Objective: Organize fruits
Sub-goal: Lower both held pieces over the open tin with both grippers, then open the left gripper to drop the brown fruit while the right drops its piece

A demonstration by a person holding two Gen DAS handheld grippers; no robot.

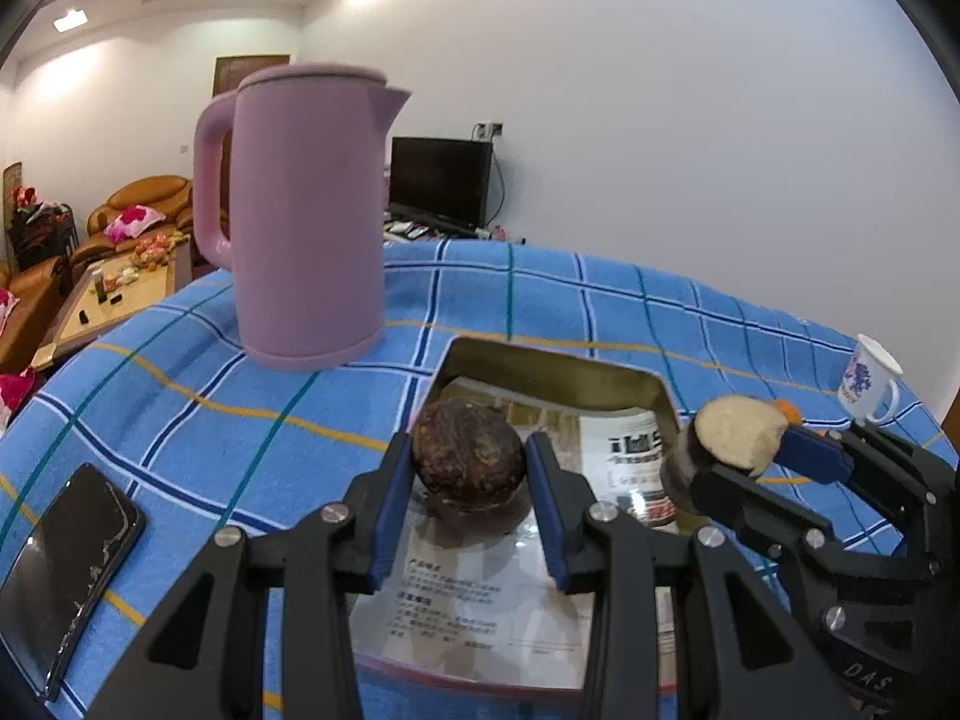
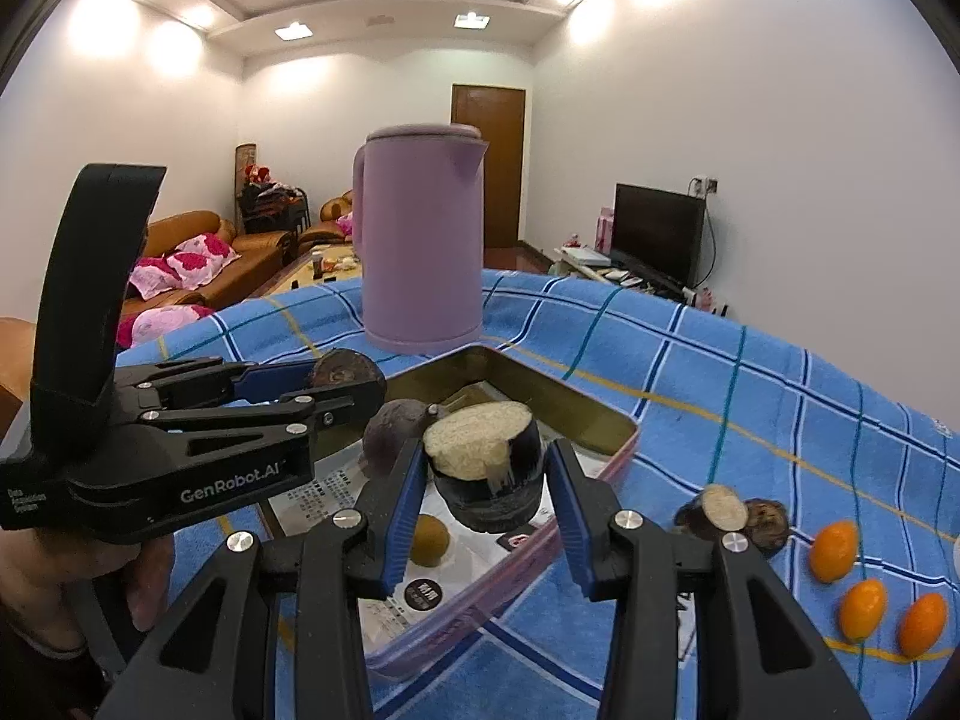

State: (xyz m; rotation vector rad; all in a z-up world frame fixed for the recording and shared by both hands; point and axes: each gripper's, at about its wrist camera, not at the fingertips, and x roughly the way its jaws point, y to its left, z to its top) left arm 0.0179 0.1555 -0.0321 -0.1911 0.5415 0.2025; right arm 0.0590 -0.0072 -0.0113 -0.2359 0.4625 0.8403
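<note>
Left gripper (image 1: 468, 468): pinching whole dark fruit (image 1: 468, 450) above tin (image 1: 540, 363).
Right gripper (image 2: 486, 480): pinching cut fruit piece (image 2: 486, 456).
Advice: lower both inside tin before releasing.

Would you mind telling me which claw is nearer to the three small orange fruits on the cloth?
Right. The right claw, holding a cut dark fruit piece over the tray, has the orange fruits just off its right side; the left claw sits further left.
</note>
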